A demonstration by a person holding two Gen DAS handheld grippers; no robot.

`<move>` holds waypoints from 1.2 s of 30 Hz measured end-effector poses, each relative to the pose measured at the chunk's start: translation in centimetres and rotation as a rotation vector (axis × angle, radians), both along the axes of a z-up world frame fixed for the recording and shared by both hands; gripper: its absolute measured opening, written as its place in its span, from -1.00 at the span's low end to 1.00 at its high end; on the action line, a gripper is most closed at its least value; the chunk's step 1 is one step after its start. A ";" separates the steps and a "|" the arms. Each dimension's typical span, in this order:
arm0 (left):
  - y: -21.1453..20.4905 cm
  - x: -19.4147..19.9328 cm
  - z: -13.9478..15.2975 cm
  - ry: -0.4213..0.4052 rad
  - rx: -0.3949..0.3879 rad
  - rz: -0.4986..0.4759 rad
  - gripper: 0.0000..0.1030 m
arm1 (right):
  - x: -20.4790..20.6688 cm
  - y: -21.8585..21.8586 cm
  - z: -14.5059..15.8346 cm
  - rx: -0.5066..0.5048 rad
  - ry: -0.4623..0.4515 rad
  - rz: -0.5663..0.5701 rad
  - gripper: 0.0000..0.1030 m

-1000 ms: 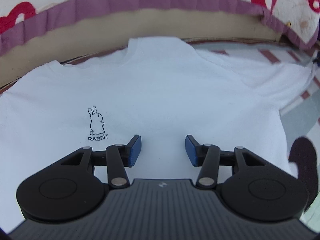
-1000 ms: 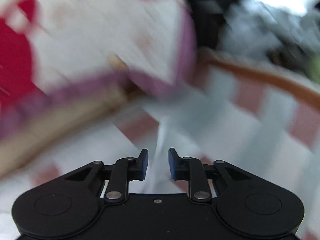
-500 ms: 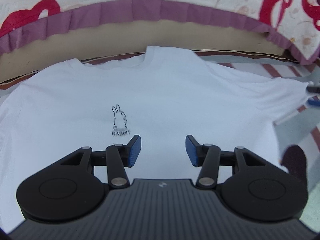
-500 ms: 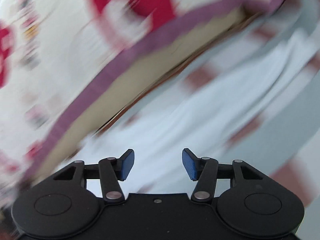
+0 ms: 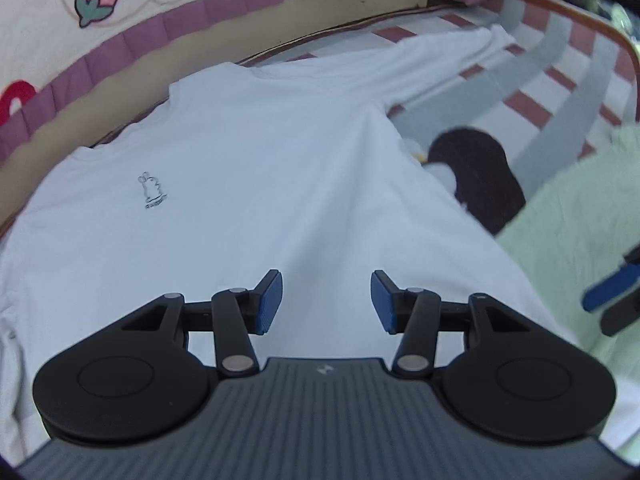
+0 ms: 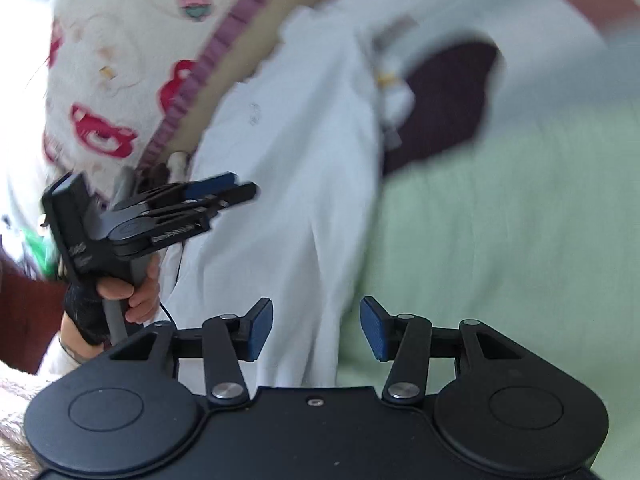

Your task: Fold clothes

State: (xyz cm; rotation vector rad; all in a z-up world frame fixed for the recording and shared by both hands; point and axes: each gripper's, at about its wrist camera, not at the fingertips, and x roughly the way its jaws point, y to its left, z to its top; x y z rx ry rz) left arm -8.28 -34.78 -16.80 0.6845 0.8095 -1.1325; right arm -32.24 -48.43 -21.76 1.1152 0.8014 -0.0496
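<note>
While the white T-shirt (image 5: pixel 248 168) lies flat, front up w/ rabbit print (image 5: pixel 152 192) far left, your left gripper (image 5: pixel 326 300) hovers over its near hem, jaws spread, nothing btwn. Your right gripper (image 6: pixel 316 328) is spread too, over the shirt's right edge by the pale green cloth (image 6: pixel 500 240). Sleeve reaches far right.

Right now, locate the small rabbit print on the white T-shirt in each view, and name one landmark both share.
Left wrist: rabbit print on the white T-shirt, left of centre, beyond the left gripper.
Right wrist: faint blurred mark, upper middle, above the right gripper.
Shared landmark: dark brown patch beside the shirt.
</note>
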 end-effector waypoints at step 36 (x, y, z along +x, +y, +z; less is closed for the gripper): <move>22.2 4.5 0.2 -0.013 0.250 0.402 0.13 | -5.8 2.6 2.9 -0.295 0.077 0.083 0.15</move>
